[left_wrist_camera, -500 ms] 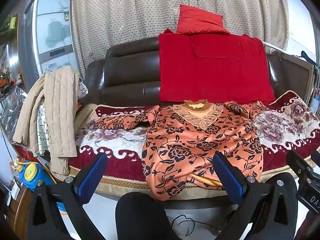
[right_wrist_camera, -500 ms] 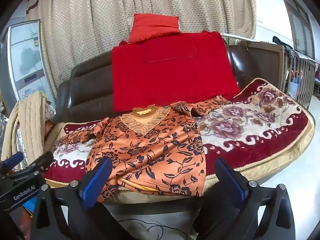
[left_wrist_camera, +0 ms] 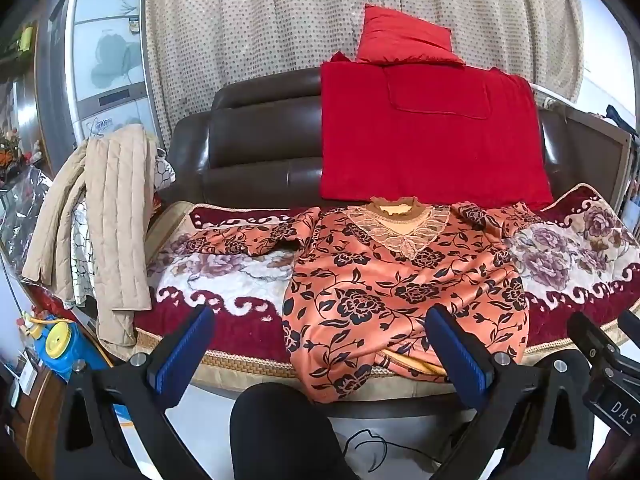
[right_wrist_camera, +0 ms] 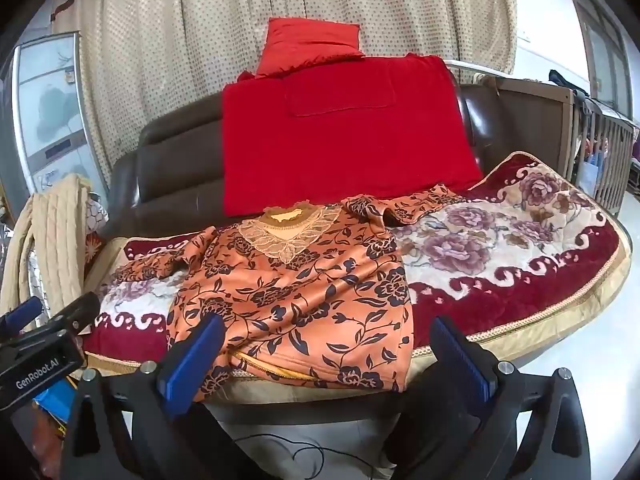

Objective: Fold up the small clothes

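I am holding the left tool (left_wrist_camera: 316, 352) and right tool (right_wrist_camera: 328, 354) with jaws spread wide and gripping nothing, low in frame, while the top (left_wrist_camera: 400, 292) is lying flat mid-frame on the sofa (left_wrist_camera: 256, 152).

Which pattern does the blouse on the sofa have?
The blouse: orange with black flowers and leaves; clearest in the left wrist view.

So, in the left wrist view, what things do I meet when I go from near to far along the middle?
Knee → floral top → red blanket → red pillow → curtain.
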`<state>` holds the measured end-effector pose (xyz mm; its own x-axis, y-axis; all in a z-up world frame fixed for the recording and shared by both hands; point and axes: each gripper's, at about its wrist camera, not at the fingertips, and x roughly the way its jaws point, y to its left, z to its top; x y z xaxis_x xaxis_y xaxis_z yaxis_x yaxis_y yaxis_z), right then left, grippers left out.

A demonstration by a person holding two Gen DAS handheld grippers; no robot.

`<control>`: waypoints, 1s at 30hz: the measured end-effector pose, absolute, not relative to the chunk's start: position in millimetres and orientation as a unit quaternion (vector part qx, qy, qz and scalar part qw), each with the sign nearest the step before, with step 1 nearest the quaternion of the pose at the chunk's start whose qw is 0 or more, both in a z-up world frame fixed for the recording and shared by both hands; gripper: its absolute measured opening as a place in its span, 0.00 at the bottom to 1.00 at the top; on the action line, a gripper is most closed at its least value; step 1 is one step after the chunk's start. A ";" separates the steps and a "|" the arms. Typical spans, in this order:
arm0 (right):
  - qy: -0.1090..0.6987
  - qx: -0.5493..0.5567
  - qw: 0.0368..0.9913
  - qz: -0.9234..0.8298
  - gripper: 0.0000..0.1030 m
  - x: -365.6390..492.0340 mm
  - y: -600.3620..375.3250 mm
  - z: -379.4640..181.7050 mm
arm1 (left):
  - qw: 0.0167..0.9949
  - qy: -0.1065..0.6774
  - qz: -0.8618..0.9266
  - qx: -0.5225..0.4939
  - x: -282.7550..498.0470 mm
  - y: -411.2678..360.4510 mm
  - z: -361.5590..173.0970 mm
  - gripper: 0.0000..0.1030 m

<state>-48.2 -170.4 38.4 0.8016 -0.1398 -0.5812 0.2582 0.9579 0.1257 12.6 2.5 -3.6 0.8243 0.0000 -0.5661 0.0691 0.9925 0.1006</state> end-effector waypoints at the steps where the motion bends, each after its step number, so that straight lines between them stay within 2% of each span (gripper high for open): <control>1: 0.297 0.100 0.944 -0.105 1.00 -47.6 -170.3 38.5 | 0.953 0.296 -0.018 0.058 13.0 2.6 -3.9 1.00; 30: 0.311 0.096 0.939 -0.107 1.00 -35.4 -167.7 27.4 | 0.949 0.311 -0.015 0.050 26.9 7.9 -14.0 1.00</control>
<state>-35.4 -167.7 27.4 0.7833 -0.1405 -0.6055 0.2599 0.9589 0.1136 26.9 7.9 -14.0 0.8067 0.0033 -0.5910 0.0590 0.9946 0.0860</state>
